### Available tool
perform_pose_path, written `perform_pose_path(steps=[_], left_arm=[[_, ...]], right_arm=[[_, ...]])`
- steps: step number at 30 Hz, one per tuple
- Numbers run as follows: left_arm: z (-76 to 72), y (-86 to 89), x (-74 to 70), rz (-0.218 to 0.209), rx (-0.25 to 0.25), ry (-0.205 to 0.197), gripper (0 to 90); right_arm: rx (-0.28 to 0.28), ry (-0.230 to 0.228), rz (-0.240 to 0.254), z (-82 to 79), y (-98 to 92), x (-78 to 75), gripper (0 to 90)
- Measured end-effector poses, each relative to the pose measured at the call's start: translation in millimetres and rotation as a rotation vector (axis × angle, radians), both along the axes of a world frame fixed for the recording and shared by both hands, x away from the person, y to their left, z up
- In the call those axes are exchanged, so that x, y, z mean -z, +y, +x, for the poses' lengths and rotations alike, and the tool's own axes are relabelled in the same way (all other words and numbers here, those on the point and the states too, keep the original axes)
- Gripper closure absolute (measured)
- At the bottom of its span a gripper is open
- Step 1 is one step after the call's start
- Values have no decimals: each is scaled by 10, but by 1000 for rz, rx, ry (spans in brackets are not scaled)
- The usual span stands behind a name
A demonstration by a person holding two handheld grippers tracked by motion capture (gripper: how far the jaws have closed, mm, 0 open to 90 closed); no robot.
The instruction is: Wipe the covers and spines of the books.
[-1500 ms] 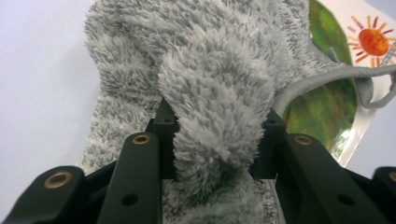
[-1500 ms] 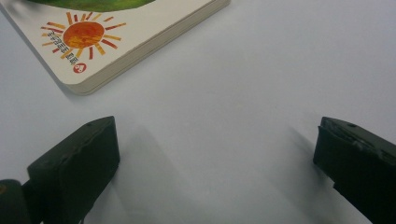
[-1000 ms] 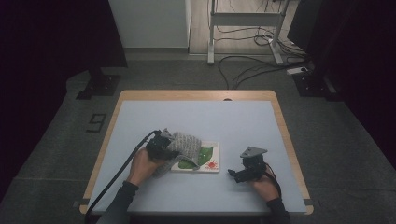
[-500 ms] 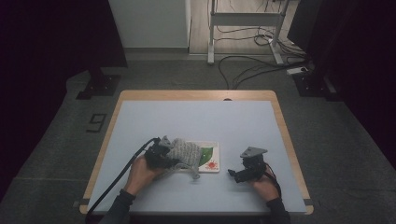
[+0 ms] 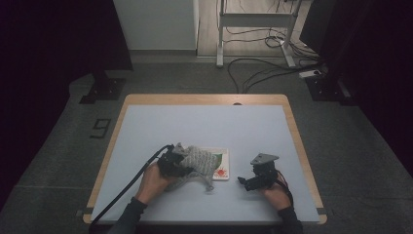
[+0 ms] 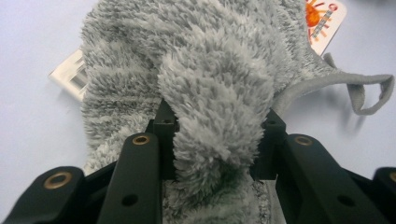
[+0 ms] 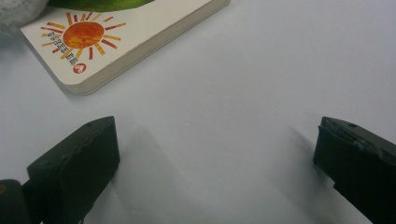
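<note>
- the left gripper [image 5: 171,163] is seen at the near left part of the pale table [image 5: 204,122], held by the left hand [image 5: 155,179], with a black cable [image 5: 131,187] trailed back toward the near edge.
- a thick fold of a fluffy grey cloth [image 6: 205,79] is clamped between its jaws in the left gripper view; a thin grey loop [image 6: 359,88] is seen hanging out at the cloth's right edge.
- the cloth [image 5: 197,163] is draped over the left part of a flat board book [image 5: 221,168], whose right end with a sun picture is left uncovered.
- in the right gripper view the book's corner [image 7: 107,42] with the orange sun lies on the table, apart from the jaws and beyond them.
- the right gripper [image 5: 249,183] is held by the right hand [image 5: 275,192] just right of the book, a grey plate [image 5: 263,159] on top; its jaws are spread wide with nothing but bare table between them.
</note>
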State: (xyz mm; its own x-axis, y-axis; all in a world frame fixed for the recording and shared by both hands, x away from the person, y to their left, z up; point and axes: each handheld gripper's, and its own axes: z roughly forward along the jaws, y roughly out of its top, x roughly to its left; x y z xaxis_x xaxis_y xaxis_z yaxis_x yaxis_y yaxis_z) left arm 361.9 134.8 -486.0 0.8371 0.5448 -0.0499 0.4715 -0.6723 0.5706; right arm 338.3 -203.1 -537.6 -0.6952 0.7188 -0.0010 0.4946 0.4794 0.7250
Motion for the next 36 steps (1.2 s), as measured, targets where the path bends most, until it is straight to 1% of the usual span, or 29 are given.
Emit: perform_pose_path(steps=[3,7,18,29,32,33,36], left_arm=[[11,-96,9,-6,17,2,622],[22,-228,11,-4,43,4,622],[56,-546,29,-13,90,9,622],[63,-872,44,-13,142,8,622],[69,-950,43,-3,163,7,622],[67,-980,46,-9,161,9,622],[74,-1055,50,-7,175,6,622]], right_arm=[[0,0,0,0,0,0,0],[0,0,0,0,0,0,0],[0,0,0,0,-1,0,0],[0,1,1,0,0,0,0],[1,1,2,0,1,0,0],[0,1,0,0,0,0,0],[0,1,1,1,0,0,0]])
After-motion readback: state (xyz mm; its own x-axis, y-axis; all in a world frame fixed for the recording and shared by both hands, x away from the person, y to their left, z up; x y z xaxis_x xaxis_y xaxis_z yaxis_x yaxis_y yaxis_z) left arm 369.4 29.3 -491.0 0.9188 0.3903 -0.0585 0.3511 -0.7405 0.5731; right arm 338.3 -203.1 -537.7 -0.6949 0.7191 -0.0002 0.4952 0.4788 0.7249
